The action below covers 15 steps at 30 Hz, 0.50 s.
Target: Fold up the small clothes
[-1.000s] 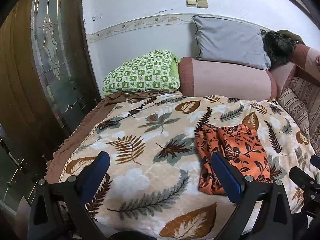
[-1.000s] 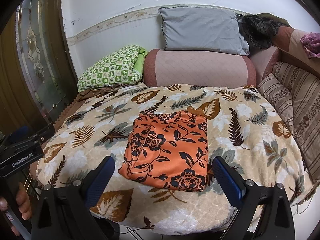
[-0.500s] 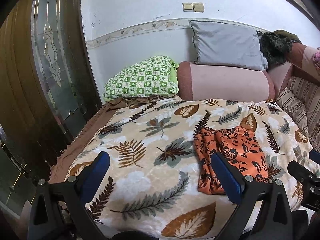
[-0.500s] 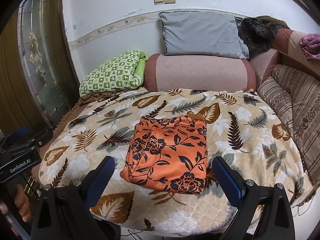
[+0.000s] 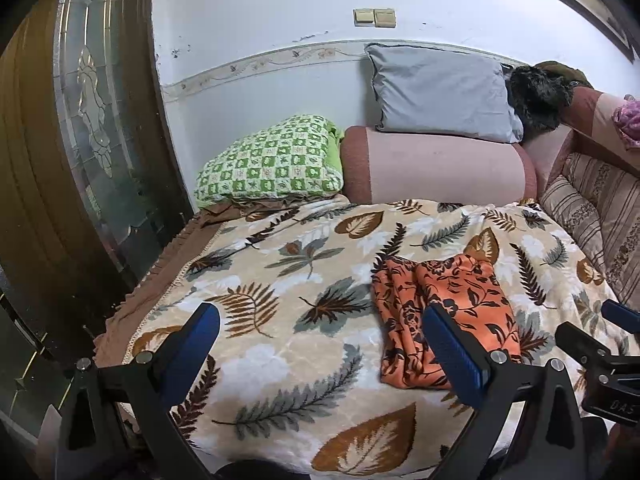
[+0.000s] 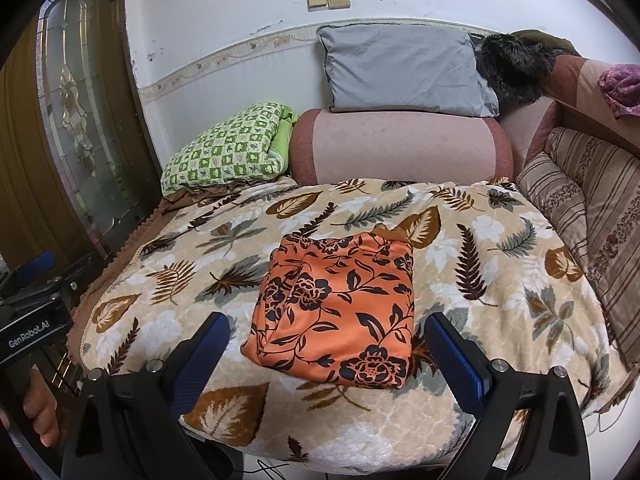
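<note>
Right wrist view: right gripper [image 6: 326,354] drawn back from the bed since a second ago, orange floral garment [image 6: 338,312] now smaller in frame and framed between the blue pads [image 6: 202,354], fingers wide apart, holding nothing. Left wrist view: same retreat, left gripper [image 5: 324,344] backed off and raised a little, more wall and more of the leaf-print blanket [image 5: 280,360] showing than before, fingers spread, empty. Garment unmoved across the three moments, so no handling under way; reads as folding done on this piece and both tools withdrawing, or pausing before the next item

Garment: lying flat on the blanket, toward the near edge of the bed, right of centre in the left view. Compact rough rectangle, several layers thick. Left side showing stacked folded edges, slightly uneven and rumpled; top face fairly smooth with one soft crease. Thin, slippery-looking fabric, likely to slide if nudged. Small tan bit poking out at the far right corner, nature unclear

Green checked pillow [image 6: 228,148] and grey cushion [image 6: 404,68] at the head, untouched
</note>
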Tool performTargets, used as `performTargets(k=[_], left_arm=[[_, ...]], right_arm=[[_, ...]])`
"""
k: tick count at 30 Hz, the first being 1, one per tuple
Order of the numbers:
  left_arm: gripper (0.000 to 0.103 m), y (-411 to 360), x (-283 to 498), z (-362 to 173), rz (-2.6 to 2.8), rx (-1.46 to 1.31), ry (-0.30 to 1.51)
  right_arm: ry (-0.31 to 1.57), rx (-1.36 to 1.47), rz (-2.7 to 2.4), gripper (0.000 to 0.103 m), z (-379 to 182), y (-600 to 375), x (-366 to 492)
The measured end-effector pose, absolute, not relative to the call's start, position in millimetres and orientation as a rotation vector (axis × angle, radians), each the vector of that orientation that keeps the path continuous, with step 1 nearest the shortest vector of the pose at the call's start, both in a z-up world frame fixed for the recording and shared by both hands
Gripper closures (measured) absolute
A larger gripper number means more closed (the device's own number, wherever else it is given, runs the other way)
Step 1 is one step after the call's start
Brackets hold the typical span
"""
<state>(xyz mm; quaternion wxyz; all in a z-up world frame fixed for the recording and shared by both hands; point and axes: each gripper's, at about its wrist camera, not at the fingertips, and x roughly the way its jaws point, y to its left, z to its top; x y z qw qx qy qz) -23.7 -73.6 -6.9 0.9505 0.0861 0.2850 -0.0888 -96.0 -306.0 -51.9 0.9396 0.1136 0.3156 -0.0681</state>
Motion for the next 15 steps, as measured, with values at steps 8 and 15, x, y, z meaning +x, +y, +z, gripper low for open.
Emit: performTargets(k=[8, 15], left_arm=[[0.002, -73, -24, -5, -0.214, 0.149, 0.571], [0.002, -73, -26, 0, -0.253, 0.109, 0.526]], right_arm=[[0.653, 0.217, -0.126, 0.004, -56, -304, -89], [0.641, 0.23, -0.139, 0.004, -54, -313, -84]])
